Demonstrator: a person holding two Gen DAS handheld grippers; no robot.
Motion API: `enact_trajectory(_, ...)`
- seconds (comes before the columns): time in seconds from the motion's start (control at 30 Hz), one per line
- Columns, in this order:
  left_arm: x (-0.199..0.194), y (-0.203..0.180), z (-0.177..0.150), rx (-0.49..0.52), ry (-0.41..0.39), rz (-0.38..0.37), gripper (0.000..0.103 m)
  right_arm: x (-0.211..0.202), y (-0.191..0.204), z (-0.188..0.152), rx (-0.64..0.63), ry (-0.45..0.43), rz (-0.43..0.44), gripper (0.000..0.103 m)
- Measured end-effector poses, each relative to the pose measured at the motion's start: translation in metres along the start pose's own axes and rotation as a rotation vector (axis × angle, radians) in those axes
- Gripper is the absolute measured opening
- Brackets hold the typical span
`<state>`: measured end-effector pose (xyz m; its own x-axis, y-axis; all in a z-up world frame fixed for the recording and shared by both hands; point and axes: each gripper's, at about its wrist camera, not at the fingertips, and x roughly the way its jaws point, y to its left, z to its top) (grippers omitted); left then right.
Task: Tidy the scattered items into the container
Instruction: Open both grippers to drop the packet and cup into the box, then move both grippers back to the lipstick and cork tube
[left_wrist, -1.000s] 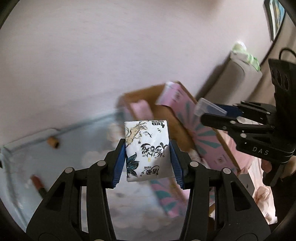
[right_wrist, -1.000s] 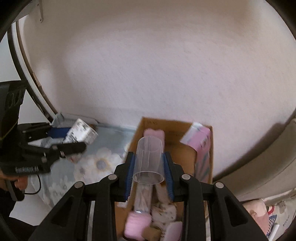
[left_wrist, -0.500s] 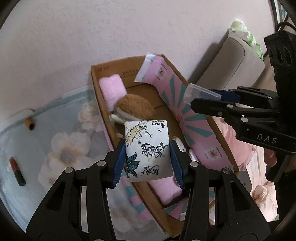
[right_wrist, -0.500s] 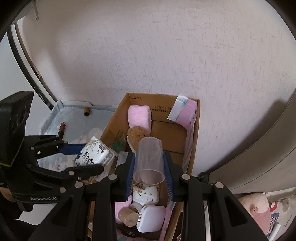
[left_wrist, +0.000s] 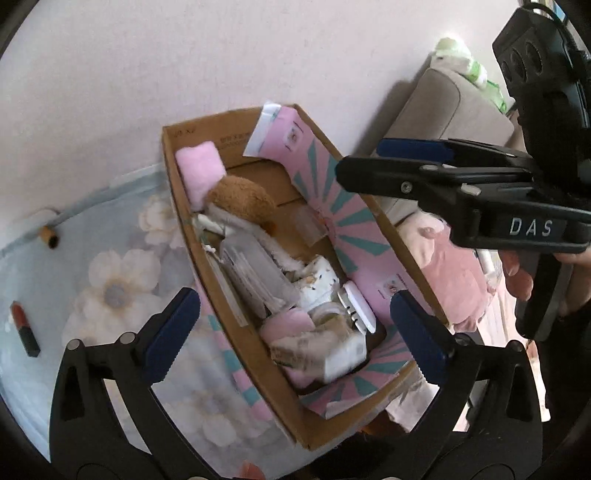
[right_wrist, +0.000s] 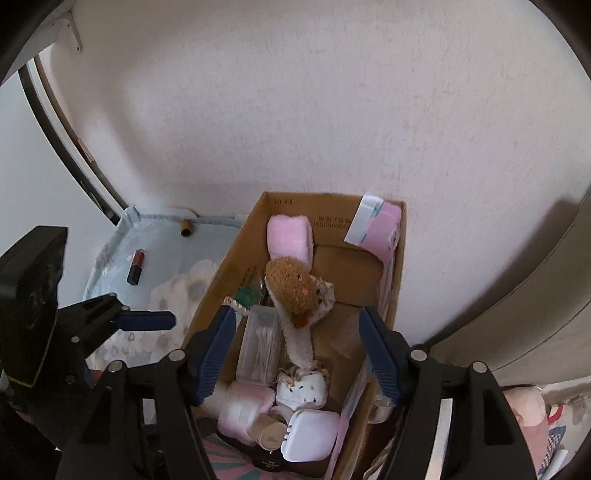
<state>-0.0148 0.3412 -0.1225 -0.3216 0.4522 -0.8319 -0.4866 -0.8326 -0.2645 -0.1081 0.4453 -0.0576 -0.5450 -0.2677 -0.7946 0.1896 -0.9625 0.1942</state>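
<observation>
A cardboard box (left_wrist: 173, 192) (right_wrist: 255, 214) stands against the wall, filled with several items: a pink towel (left_wrist: 199, 170) (right_wrist: 290, 238), a brown plush toy (left_wrist: 240, 199) (right_wrist: 293, 282), a clear swab case (right_wrist: 260, 341) and a white case (right_wrist: 312, 430). My left gripper (left_wrist: 295, 332) hangs open and empty over the box's near end. My right gripper (right_wrist: 299, 354) is open and empty above the box's middle; it also shows in the left wrist view (left_wrist: 436, 173). A clear cup (left_wrist: 310, 225) lies blurred in the box. A printed tissue pack (left_wrist: 295, 350) lies blurred at the box's near end.
A red lipstick (left_wrist: 24, 326) (right_wrist: 136, 266) and a small brown tube (left_wrist: 50, 236) (right_wrist: 185, 228) lie on the floral blue cloth (left_wrist: 110, 288) left of the box. A beige sofa (left_wrist: 450, 107) and pink fabric (left_wrist: 443, 266) sit to the right.
Both grippers opened. The tissue pack left my left gripper and the clear cup left my right gripper; both dropped into the box.
</observation>
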Motion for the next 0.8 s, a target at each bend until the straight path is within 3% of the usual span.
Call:
enact_trajectory(0.4,-0.05,0.028,-0.017,-0.073,-0.097,0.086,0.103,-0.018,0.03,0.017,-0.075,-0.044,0.023,0.065)
enact_trajectory(0.67,-0.09,0.084,-0.046,-0.136,-0.125,0.199,0.103,-0.007,0.074,0.041,-0.155,-0.05,0.091,0.065)
enact_trajectory(0.8,-0.107,0.116,-0.063,-0.103,-0.115,0.275,0.103,0.006,0.102,0.048,-0.199,-0.041,0.146,0.065)
